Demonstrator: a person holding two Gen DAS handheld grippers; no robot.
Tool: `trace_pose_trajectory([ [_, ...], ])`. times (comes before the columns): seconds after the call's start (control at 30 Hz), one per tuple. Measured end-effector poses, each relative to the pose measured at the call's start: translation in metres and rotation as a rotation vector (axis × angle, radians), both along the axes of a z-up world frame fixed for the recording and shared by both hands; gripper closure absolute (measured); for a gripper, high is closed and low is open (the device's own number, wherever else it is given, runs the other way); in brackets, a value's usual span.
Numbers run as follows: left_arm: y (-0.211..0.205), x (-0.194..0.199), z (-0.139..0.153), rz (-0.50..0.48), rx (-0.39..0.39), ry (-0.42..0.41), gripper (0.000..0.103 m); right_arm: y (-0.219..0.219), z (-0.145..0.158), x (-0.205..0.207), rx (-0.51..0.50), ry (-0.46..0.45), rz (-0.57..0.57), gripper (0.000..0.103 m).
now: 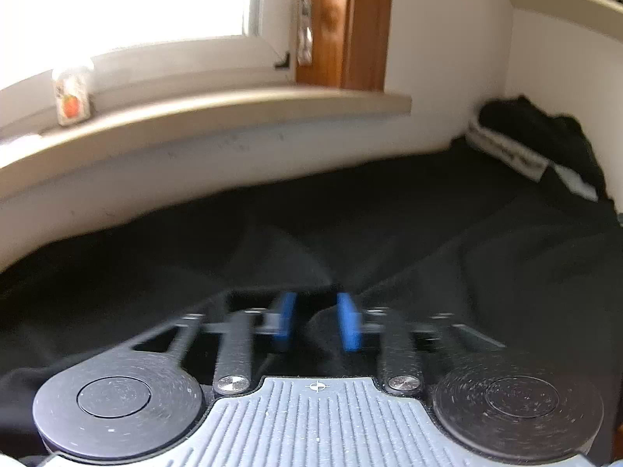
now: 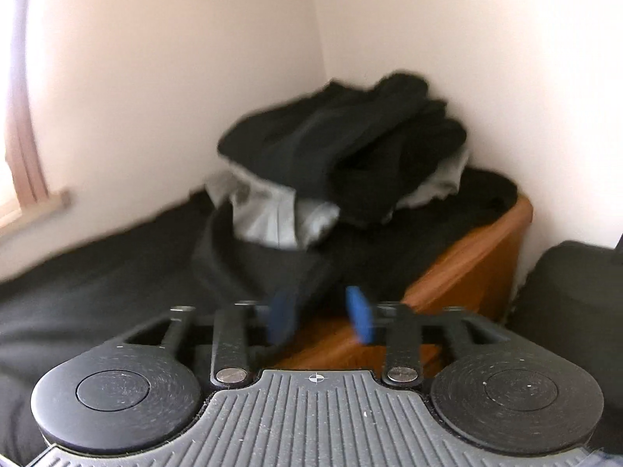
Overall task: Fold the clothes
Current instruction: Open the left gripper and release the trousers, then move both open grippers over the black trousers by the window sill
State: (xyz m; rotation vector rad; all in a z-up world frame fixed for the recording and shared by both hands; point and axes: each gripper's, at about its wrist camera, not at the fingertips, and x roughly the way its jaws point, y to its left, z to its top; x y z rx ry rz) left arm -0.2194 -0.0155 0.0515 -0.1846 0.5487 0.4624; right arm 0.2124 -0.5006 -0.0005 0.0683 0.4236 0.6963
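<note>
My left tongs [image 1: 317, 321] sit low over the black cloth [image 1: 389, 241] spread across the bed, blue pads [image 1: 350, 325] standing apart with a ridge of that cloth rising just ahead of them. Nothing is pinched; the fabric lies between and under the pads, but they do not press on it. My right tongs [image 2: 321, 313] are also parted and empty, pointing toward the heap of clothes [image 2: 342, 148], dark pieces over a pale grey one, piled in the corner on the wooden box [image 2: 467, 268]. A dark fold hangs from that heap down to just beyond my left-hand pad; the picture is smeared, so I cannot say whether the pad touches it.

As I judge it, the step is a fresh grip before the next fold. To do it well I would:

- bring the left pads onto the raised ridge, not the flat cloth, so they bite one layer's edge;
- close fully before lifting, since black on black hides a half-caught hem;
- keep the right tongs clear of the box edge [image 2: 428, 292] while reaching;
- pull the piece level, away from the windowsill [image 1: 233, 113] wall, so it lies smooth.
</note>
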Motion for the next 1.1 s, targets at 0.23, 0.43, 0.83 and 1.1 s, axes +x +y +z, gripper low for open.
trace_pose_trajectory([
  [0.23,-0.007,-0.073,0.047,0.091,0.055,-0.077,0.025,0.077,0.020,-0.053,-0.008,-0.068,0.329,0.043],
  [0.43,-0.002,-0.152,0.060,0.225,0.111,-0.047,0.021,0.159,0.030,-0.121,-0.012,-0.086,0.627,0.034],
  [0.83,0.005,-0.281,0.040,0.434,0.057,-0.040,0.000,0.277,0.049,-0.330,-0.111,-0.183,1.211,0.029],
  [1.1,-0.009,-0.298,0.018,0.440,0.019,-0.010,0.000,0.306,0.045,-0.441,-0.193,-0.224,1.459,0.022],
])
